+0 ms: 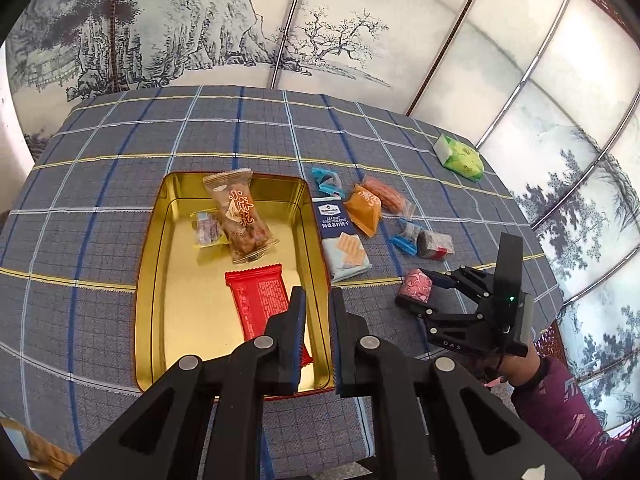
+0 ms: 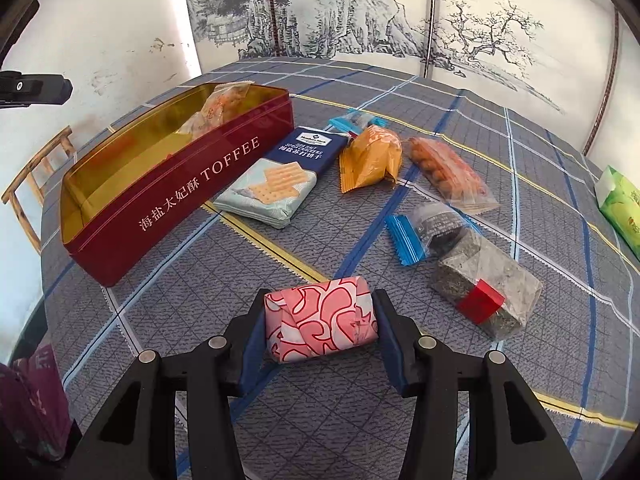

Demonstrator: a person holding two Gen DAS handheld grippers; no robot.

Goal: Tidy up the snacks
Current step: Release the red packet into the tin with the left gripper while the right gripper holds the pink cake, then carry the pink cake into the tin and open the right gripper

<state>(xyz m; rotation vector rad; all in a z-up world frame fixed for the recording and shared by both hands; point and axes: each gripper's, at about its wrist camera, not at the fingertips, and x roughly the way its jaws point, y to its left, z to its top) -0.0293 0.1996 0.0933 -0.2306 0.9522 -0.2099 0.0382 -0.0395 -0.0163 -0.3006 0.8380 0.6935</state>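
A red toffee tin [image 1: 320, 256] with a gold inside [image 2: 132, 196] lies on the checked tablecloth. It holds a red packet [image 1: 260, 300], a clear twist-snack bag [image 1: 240, 216] and a small yellow candy [image 1: 206, 230]. My left gripper [image 1: 318, 304] hovers over the tin's right wall, jaws nearly closed and empty. My right gripper [image 2: 320, 320] is shut on a pink patterned snack [image 2: 320, 322], also seen in the left wrist view [image 1: 418, 286], low over the cloth right of the tin.
Loose snacks lie right of the tin: a soda cracker pack [image 2: 280, 176], an orange pouch [image 2: 372, 156], a clear bag of orange snacks [image 2: 448, 172], blue-wrapped candies [image 2: 416, 228], a grey block with a red tab [image 2: 480, 284]. A green box [image 2: 620, 204] lies far right.
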